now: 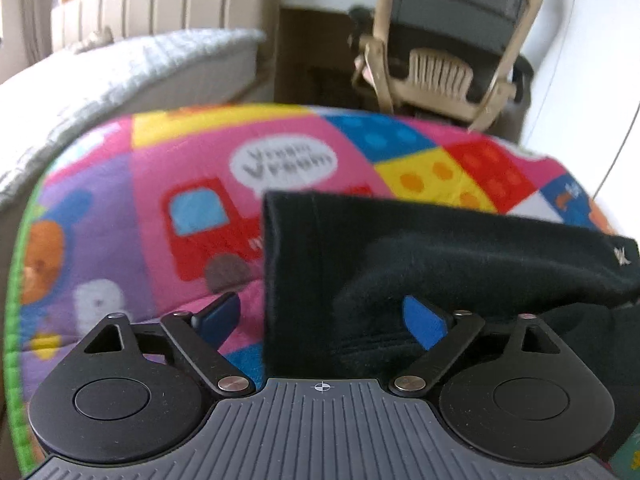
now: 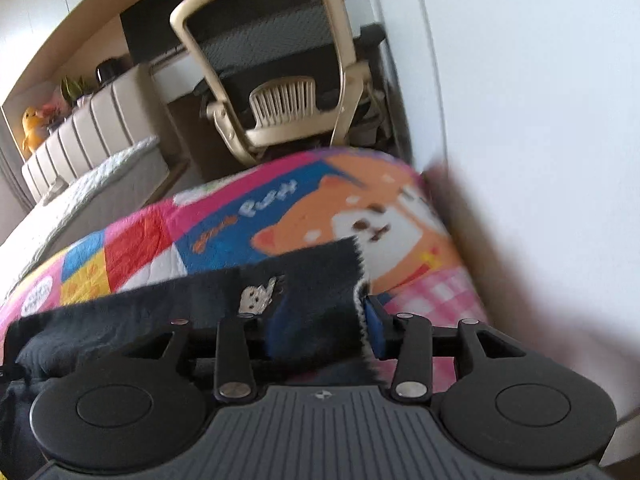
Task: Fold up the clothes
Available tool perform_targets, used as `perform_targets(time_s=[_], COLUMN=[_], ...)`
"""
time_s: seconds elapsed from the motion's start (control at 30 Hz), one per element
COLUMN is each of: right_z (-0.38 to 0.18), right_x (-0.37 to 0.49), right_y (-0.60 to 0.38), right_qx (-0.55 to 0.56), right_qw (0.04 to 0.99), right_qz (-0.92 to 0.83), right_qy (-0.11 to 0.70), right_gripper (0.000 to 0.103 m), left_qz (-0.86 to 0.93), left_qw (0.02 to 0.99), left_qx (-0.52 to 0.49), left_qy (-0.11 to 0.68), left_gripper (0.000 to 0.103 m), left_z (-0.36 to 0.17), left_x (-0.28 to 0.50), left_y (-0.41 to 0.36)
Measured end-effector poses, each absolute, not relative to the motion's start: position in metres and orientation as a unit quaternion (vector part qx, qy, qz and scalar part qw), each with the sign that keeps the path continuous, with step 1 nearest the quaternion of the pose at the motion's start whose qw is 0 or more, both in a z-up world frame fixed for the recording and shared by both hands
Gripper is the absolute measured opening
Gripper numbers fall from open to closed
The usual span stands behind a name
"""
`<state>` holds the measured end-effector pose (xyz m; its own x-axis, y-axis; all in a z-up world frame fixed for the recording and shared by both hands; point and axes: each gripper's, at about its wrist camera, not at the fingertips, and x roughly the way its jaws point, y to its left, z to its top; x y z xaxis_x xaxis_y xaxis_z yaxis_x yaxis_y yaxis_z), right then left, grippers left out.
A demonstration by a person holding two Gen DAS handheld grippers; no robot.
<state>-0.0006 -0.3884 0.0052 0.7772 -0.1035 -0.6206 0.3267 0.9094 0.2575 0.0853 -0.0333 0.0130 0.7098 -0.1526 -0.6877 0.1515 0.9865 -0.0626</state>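
On the colourful play mat [image 1: 168,216] lies the black garment [image 1: 400,248], folded, its edge crossing between the spread fingers of the left gripper [image 1: 320,320], which grips nothing. Over at the mat's far corner the right gripper [image 2: 324,320] has cloth bunched between its fingers; whether it pinches is unclear. Beyond stand a beige office chair [image 2: 280,80], a bed [image 1: 132,64] and the white wall [image 2: 540,100] close by
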Motion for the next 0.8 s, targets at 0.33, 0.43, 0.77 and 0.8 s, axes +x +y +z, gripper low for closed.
perform_targets(time_s=[0.33,0.43,0.77,0.8], right_z=[0.008,0.019,0.008,0.005], right_x=[-0.002,-0.023,-0.083,-0.086], right_y=[-0.386,-0.372,-0.282,-0.276], right_qx=[0.113,0.107,0.171,0.163], right_qw=[0.934,0.942,0.936,0.937], right_qz=[-0.164,-0.161,0.018,0.017], right_qy=[0.297,0.276,0.307,0.308], right_gripper=[0.013,0.024,0.075,0.078], left_qz=[-0.075,-0.058,-0.198,-0.188], left_qw=[0.925,0.941,0.924,0.921], left_qx=[0.003,0.013,-0.034,-0.024], left_qy=[0.371,0.334,0.326,0.341], left_gripper=[0.082,0.093,0.099,0.099], left_z=[0.007,0.02,0.016,0.007], left_x=[0.083,0.056,-0.013,-0.011], left_y=[-0.036,-0.034,-0.08,-0.086])
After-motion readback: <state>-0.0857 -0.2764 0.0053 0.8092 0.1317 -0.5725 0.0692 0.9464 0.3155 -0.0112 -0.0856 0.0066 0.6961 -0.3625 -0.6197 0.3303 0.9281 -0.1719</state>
